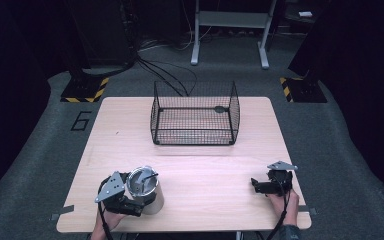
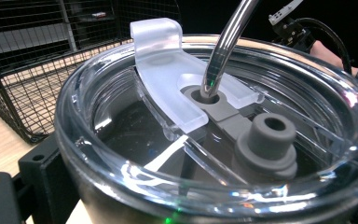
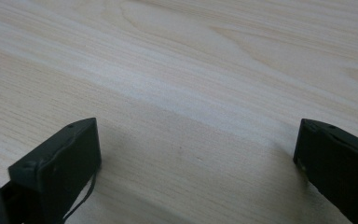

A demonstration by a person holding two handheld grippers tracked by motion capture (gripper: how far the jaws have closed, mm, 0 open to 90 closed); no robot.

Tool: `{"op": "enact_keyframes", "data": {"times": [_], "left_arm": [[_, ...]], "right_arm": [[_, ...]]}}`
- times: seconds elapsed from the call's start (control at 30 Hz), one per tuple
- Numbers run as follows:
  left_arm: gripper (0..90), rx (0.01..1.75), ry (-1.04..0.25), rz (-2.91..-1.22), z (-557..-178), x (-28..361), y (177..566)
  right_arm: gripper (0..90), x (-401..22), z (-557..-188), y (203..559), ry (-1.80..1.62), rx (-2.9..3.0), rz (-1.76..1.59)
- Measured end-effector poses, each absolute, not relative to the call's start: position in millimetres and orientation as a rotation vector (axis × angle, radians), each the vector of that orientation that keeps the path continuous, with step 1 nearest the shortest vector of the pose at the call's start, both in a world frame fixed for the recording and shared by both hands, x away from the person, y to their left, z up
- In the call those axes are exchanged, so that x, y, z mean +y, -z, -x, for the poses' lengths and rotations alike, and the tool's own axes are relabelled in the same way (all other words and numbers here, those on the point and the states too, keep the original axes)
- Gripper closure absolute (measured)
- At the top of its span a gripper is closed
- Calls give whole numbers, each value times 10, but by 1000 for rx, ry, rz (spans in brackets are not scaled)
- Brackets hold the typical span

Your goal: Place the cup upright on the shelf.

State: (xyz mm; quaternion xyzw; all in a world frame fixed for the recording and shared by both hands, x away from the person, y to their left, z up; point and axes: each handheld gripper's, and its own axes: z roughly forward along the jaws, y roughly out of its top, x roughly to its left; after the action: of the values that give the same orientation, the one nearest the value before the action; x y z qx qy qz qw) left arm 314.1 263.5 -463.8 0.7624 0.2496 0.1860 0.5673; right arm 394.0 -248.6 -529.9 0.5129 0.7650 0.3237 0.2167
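Left gripper [image 1: 130, 192] clamps tumbler [image 1: 144, 190] — right gripper [image 3: 196, 163] spread wide.

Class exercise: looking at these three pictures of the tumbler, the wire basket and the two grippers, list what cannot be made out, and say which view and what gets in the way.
- What is inside the tumbler: left gripper view, glare on the clear lid and the dark beneath.
- Top of the metal straw: cut off by the upper edge there.
- The small dark thing in the wire basket: high view, too small.
- The left gripper and its hold on the tumbler: high view, its grey plate covers it.
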Motion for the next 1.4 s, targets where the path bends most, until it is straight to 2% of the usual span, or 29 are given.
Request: {"op": "enact_keyframes", "data": {"times": [0.43,1.4], "left_arm": [[39,572,-448,-1788,-3224,2560,4502],[39,610,-471,-1812,-3745,2467,4202]], "right_arm": [[1,-2487,-3940,5299,-897,2119,-1421],[0,-2476,-3944,5300,-902,2115,-1429]]}}
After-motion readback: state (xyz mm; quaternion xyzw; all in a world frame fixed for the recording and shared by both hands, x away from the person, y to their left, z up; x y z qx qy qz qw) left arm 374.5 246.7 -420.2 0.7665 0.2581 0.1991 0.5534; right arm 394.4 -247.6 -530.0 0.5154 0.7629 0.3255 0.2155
